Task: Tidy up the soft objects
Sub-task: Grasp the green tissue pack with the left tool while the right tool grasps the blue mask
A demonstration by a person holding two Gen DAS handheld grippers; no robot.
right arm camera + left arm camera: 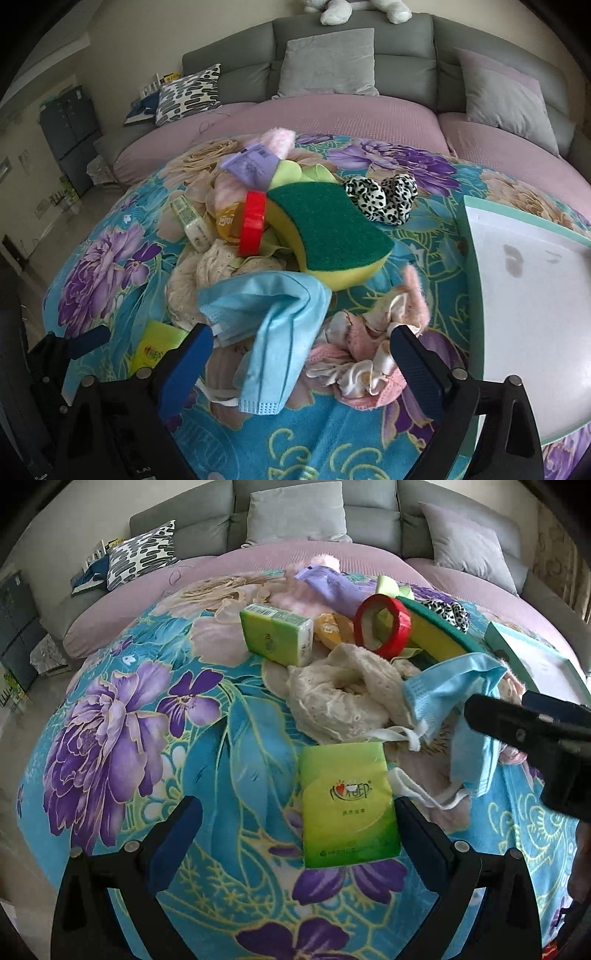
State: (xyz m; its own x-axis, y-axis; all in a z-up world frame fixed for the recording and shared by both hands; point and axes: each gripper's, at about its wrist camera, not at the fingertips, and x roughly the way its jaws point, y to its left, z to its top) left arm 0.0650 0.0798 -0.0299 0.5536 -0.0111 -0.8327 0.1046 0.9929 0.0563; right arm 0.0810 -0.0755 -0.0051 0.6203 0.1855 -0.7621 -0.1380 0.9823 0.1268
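Soft objects sit in a heap mid-blanket (122, 716), a floral blue/purple spread over a bed.

Left wrist view: left gripper (297, 814) hangs over the near side of the heap, jaws spread wide, nothing pinched. A flat green tissue pack (347, 805) lies on the blanket between the 2 fingers, closer to the right-side one; can't tell if that finger touches it. Just beyond the pack: a cream lacy cloth (343, 692), bunched. To its right a blue face mask (450, 698), crumpled, its white ear loops trailing toward the pack. Behind the cloth a 2nd tissue pack (277, 633) lies tilted, w/ a red tape roll (384, 626) standing on edge beside it and a yellow-green sponge (436, 635) right of the roll. Right gripper's black finger enters from the right edge, over the mask.

Right wrist view: right gripper (301, 347) is also wide open, gripping nothing. The face mask (273, 332) drapes between its fingers, near the left one; contact unclear. By the right finger lies a pink fluffy cloth (373, 339) w/ satin bits. The sponge (332, 232) lies green side up, tilted, behind the mask; leopard-print item (384, 199) beyond it. A white tray (524, 295) w/ teal rim sits at right, well apart from the heap.
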